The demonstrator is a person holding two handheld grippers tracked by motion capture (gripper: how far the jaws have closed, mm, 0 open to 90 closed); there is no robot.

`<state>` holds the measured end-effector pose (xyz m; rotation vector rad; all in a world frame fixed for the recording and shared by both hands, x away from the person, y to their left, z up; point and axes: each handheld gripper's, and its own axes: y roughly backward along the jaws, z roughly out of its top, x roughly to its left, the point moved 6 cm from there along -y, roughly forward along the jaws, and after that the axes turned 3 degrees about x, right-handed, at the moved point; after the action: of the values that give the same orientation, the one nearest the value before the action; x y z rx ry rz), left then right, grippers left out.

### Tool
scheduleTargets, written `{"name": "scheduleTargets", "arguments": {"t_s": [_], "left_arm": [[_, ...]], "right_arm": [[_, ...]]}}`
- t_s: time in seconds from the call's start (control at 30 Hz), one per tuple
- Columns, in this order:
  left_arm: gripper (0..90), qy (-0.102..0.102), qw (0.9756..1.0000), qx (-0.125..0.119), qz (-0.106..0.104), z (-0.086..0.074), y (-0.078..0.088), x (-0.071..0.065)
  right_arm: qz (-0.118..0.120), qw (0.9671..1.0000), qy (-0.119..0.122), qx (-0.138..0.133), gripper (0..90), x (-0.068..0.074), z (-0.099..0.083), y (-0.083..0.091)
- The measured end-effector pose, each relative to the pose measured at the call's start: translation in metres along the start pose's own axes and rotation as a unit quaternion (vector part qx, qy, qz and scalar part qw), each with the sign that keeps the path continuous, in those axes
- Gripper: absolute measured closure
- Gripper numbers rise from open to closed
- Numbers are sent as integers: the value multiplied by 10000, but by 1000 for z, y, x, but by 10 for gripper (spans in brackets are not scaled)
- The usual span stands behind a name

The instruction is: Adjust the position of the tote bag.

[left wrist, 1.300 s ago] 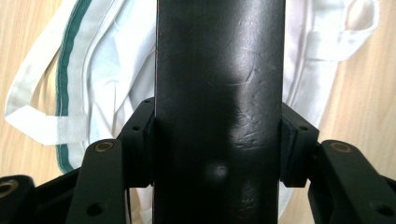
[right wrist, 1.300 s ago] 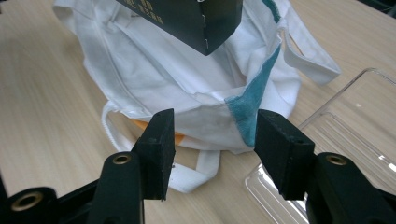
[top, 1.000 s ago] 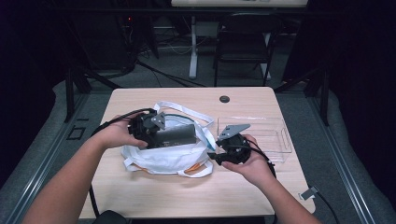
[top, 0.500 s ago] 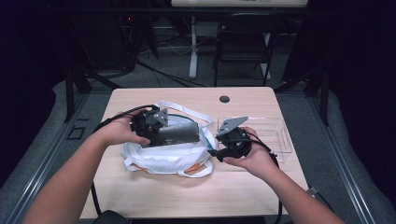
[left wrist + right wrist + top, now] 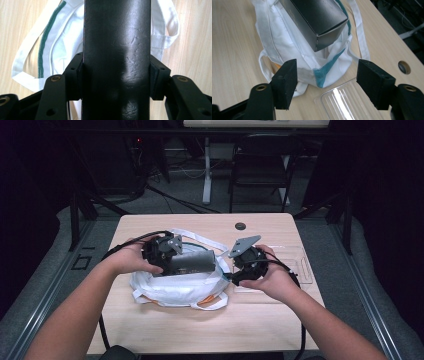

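A long black box lies level over a white cloth bag with teal trim and an orange patch. My left gripper is shut on the box's left end. In the left gripper view the pads press on both sides of the box. My right gripper hovers at the bag's right edge, under its grey plate. Its jaws have just been opening, and the right gripper stands open with nothing between its pads. Beyond it lie the bag and the box's end.
A clear ribbed plastic tray lies flat on the wooden table, right of the bag and under my right hand. A round cable hole sits near the table's far edge. A chair and desk legs stand beyond the table.
My right gripper has lifted a little from the bag's right edge and its jaws stand wider. The left gripper and the box have kept still.
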<state>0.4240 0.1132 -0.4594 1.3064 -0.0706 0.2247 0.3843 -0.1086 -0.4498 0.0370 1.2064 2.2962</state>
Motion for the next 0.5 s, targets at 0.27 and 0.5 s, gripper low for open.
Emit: {"name": "scheduleTargets", "arguments": {"t_s": [0.27, 0.5], "left_arm": [[434, -83, 10000, 18, 10, 7, -1, -1], [434, -160, 9999, 32, 1, 12, 0, -1]], "right_arm": [[191, 9992, 351, -4, 312, -3, 11, 5], [393, 9982, 428, 119, 285, -12, 16, 6]]}}
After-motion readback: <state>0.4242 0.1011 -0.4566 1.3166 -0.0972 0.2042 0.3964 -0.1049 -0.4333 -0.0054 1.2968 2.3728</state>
